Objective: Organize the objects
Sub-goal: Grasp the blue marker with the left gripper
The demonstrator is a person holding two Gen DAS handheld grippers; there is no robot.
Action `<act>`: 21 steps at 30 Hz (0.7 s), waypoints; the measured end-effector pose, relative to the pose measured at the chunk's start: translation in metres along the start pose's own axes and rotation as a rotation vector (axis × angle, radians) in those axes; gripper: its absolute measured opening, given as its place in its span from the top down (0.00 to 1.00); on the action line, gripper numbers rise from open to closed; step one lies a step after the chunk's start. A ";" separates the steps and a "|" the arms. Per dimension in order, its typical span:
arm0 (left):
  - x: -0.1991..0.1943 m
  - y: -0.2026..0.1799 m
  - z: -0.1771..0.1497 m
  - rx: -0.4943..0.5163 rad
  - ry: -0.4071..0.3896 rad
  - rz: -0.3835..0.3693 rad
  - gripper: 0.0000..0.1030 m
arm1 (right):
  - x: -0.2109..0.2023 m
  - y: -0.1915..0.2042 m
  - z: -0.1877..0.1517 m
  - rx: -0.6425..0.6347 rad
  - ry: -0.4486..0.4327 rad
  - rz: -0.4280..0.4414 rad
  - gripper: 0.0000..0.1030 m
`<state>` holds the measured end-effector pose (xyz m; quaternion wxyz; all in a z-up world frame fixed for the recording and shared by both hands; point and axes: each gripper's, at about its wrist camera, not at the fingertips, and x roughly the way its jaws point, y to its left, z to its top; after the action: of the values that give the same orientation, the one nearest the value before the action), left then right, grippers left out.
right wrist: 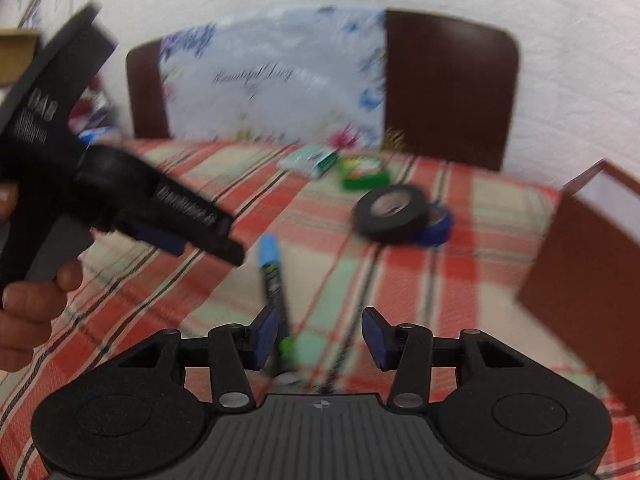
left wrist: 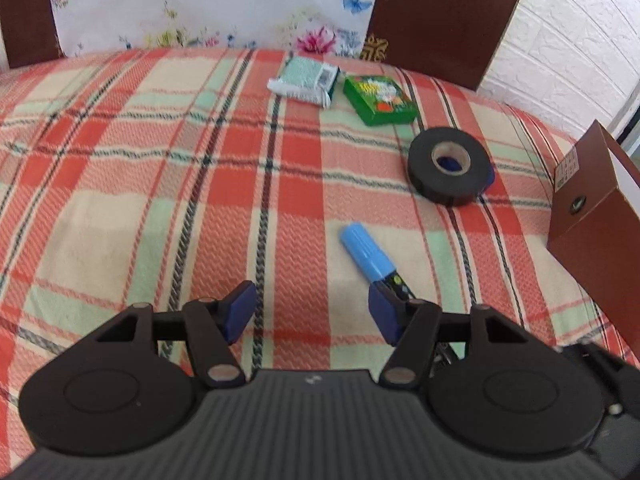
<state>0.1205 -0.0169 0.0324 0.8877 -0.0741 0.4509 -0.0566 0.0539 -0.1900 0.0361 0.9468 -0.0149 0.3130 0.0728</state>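
A marker (left wrist: 362, 250) with a light blue cap lies on the plaid cloth (left wrist: 160, 160). Its dark barrel runs behind the right finger of my left gripper (left wrist: 312, 312), which is open with only cloth between its pads. In the blurred right wrist view the marker (right wrist: 272, 276) points towards me. Its green rear end sits just inside the left pad of my right gripper (right wrist: 320, 336), which is open and does not press on it. A hand (right wrist: 32, 304) holds the left gripper (right wrist: 188, 240) at the left, above the cloth.
Beyond the marker a black tape roll (left wrist: 450, 164) lies over a blue roll (right wrist: 438, 226). Further back are a green box (left wrist: 378, 98) and a white-and-teal packet (left wrist: 304, 82). An open brown box (left wrist: 592, 232) stands at the right. Chair backs (left wrist: 444, 12) and a floral bag (left wrist: 208, 4) stand behind.
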 end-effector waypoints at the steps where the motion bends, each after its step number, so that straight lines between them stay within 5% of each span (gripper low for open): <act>1: 0.002 0.000 -0.002 -0.001 0.008 -0.017 0.38 | 0.005 0.004 -0.003 0.000 0.019 0.005 0.57; 4: 0.004 -0.007 -0.005 0.023 0.005 -0.038 0.38 | 0.014 0.010 -0.011 0.015 0.041 -0.008 0.70; 5: 0.005 -0.009 -0.006 0.027 0.005 -0.039 0.37 | 0.013 0.011 -0.011 0.012 0.034 -0.008 0.82; 7: 0.007 -0.013 -0.006 0.035 0.001 -0.047 0.39 | 0.013 0.012 -0.007 0.016 0.036 -0.003 0.85; 11: 0.008 -0.015 -0.002 0.035 0.021 -0.087 0.69 | 0.007 0.004 -0.003 0.117 0.025 0.054 0.85; 14: 0.001 -0.014 0.004 -0.011 0.036 -0.159 0.67 | 0.002 0.003 0.002 0.146 0.009 0.071 0.86; 16: -0.008 -0.017 0.006 -0.041 0.025 -0.189 0.53 | 0.001 0.004 0.003 0.134 0.001 0.047 0.86; 21: -0.004 -0.029 0.004 -0.031 0.051 -0.170 0.48 | 0.002 -0.012 0.000 0.238 0.028 0.099 0.86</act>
<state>0.1204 -0.0439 0.0432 0.8666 -0.1245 0.4662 -0.1268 0.0574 -0.2020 0.0343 0.9326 0.1120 0.3331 0.0817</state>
